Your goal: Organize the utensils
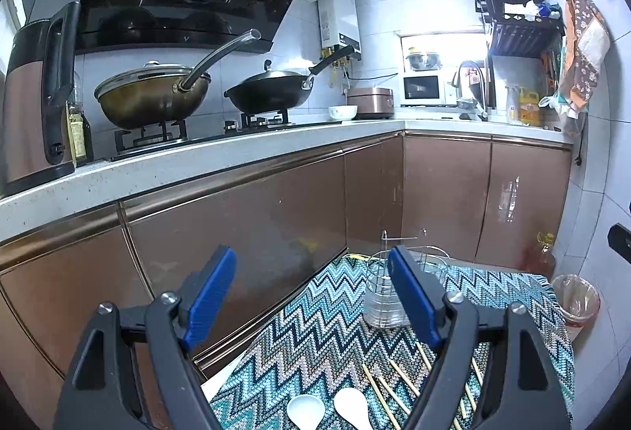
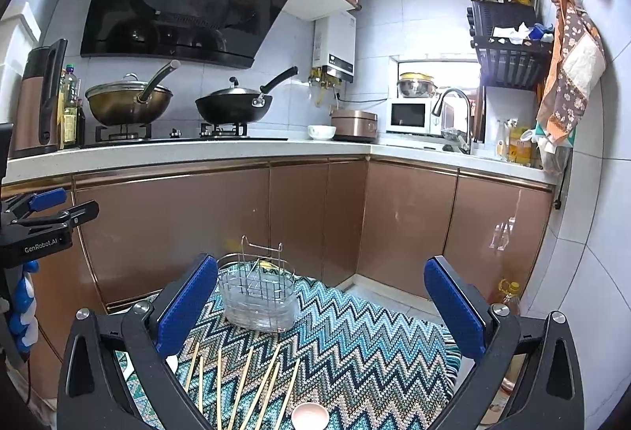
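Observation:
A wire utensil caddy [image 2: 258, 296] with a clear drip tray stands on a zigzag-patterned mat [image 2: 355, 343]; it also shows in the left wrist view [image 1: 384, 288]. Several wooden chopsticks [image 2: 244, 386] lie loose on the mat in front of it, also seen in the left wrist view [image 1: 398, 386]. Two white spoons [image 1: 327, 410] lie near the mat's front edge. A pink spoon bowl [image 2: 310, 416] lies at the bottom. My left gripper [image 1: 311, 264] is open and empty above the mat. My right gripper [image 2: 321, 276] is open and empty, short of the caddy.
Brown cabinet doors [image 2: 197, 225] stand behind the mat under a white counter [image 2: 197, 152] with two woks, a kettle and a rice cooker. A lined bin [image 1: 575, 302] and an oil bottle [image 1: 542, 252] stand right of the mat.

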A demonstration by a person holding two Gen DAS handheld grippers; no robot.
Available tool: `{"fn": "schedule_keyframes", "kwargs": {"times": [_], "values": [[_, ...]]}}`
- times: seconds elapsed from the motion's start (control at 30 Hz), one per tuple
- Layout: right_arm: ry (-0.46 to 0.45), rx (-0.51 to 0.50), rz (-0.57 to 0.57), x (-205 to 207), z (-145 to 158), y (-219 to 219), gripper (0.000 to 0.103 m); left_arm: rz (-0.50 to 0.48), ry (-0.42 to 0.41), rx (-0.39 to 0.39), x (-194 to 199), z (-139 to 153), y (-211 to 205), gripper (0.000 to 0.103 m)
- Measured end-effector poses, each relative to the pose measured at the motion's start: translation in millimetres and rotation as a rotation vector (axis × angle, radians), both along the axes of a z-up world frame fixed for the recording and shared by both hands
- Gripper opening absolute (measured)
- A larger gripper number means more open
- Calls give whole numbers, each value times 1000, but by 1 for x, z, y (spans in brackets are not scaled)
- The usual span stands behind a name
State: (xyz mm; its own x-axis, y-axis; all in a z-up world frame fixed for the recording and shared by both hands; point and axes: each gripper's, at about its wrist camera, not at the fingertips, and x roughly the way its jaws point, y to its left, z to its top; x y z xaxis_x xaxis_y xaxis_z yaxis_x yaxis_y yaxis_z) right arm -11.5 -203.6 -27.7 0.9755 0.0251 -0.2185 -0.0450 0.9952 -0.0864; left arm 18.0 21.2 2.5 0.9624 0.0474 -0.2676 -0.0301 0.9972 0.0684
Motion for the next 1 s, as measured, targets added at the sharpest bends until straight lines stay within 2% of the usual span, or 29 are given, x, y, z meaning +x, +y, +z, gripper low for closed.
{"fn": "schedule_keyframes", "kwargs": {"times": [0.2, 0.67, 1.0], "values": [[28, -18, 3, 6, -4, 0, 103, 9, 7, -2, 3, -1, 8, 78], [122, -6, 27, 26, -22, -6, 103, 8, 117, -48, 27, -23, 29, 78], [277, 31, 50, 52, -53, -19, 103, -70, 269, -110, 48, -58, 44, 78]]}}
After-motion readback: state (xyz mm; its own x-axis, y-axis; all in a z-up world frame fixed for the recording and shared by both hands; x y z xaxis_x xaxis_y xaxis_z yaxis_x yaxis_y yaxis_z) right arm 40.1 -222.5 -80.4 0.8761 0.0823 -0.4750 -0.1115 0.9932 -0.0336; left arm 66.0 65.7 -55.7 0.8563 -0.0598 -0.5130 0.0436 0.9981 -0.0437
